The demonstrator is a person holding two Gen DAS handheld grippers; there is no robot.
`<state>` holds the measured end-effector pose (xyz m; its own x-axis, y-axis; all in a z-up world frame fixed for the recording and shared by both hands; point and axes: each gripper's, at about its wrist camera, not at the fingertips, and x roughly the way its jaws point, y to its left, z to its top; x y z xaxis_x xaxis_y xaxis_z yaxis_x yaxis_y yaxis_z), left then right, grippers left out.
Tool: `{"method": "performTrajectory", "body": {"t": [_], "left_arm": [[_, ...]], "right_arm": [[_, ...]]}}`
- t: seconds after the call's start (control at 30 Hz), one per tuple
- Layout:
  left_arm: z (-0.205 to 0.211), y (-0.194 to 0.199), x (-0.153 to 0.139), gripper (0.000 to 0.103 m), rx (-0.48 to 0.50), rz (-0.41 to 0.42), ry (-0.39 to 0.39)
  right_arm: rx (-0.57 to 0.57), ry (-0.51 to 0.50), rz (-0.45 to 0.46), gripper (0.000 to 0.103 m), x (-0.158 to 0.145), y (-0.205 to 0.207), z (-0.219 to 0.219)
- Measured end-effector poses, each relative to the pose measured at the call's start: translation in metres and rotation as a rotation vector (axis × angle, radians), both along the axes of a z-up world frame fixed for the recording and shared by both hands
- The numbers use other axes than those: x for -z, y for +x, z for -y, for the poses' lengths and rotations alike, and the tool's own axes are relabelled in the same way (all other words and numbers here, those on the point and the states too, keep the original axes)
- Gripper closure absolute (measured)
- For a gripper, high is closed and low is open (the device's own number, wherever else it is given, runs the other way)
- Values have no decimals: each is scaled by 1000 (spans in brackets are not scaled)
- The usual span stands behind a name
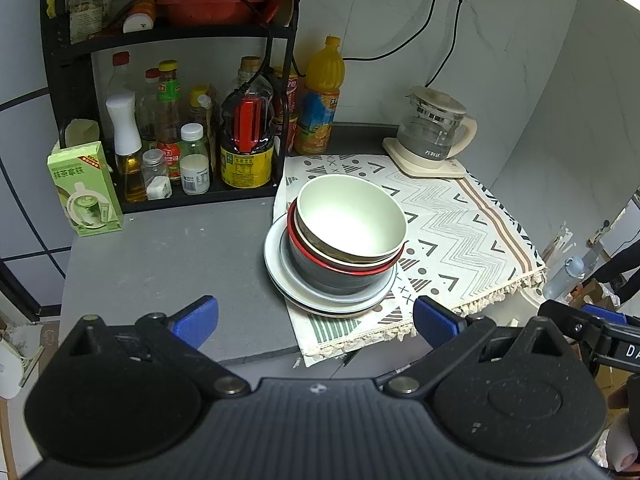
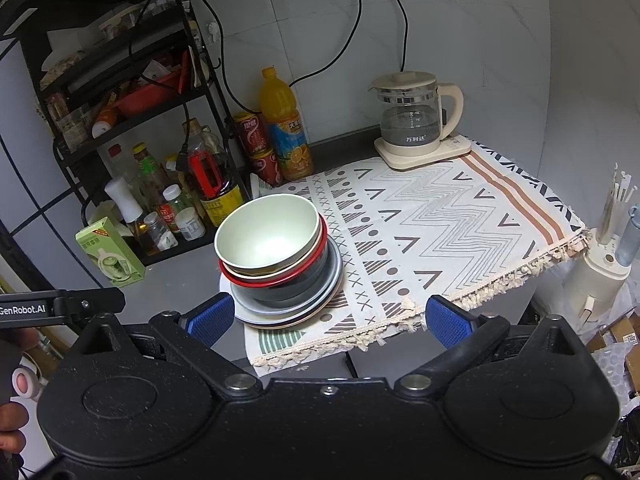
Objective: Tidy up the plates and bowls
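Note:
One stack of dishes stands at the left edge of a patterned cloth (image 1: 460,216) (image 2: 440,216). On top is a pale green bowl (image 1: 352,216) (image 2: 268,232), nested in a red-rimmed black bowl (image 1: 336,280) (image 2: 288,292). Under them lie stacked plates (image 1: 280,276) (image 2: 244,312), the top one grey-blue. My left gripper (image 1: 316,320) is open, held back from the stack near the counter's front edge. My right gripper (image 2: 330,316) is open too, with its left blue fingertip (image 2: 212,318) beside the plates and nothing between the pads.
A black rack (image 1: 64,80) (image 2: 68,160) full of sauce bottles stands at the back left, with a green carton (image 1: 84,196) (image 2: 110,254) in front. An orange juice bottle (image 1: 320,96) (image 2: 284,124) and a glass kettle (image 1: 436,132) (image 2: 416,120) stand at the back. Grey counter (image 1: 160,260) lies left of the stack.

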<state>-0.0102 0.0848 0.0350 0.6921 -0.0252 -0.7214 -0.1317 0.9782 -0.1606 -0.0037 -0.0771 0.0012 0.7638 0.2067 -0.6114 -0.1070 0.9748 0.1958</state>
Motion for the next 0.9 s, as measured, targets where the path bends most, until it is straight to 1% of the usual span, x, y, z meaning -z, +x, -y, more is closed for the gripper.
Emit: {"method": "performTrajectory", "body": {"t": [0.23,0.43,0.57,0.63,0.7,0.8,0.9], "left_arm": [[2,6,6,1,11,-18,-2],[9,8,5,1,21,-19,0],[16,10,6,1,28,-26,11],[20,10,6,1,42,-15,20],[25,13,8,1,34,-19,37],[30,18,9,1,38,-35,18],[38,21,11,1,51,-32,41]], "right_arm": [[19,1,-12,0,6,2,4],[25,5,-11,0,7,0,8],[30,9,-11,0,8,-1,12],[25,4,-6,0,9,-3,13],[20,-1,-10,0,9,-4,13],[18,-4,-19,0,10,-8,19],[22,-14,-25,0,13,-10,24]]}}
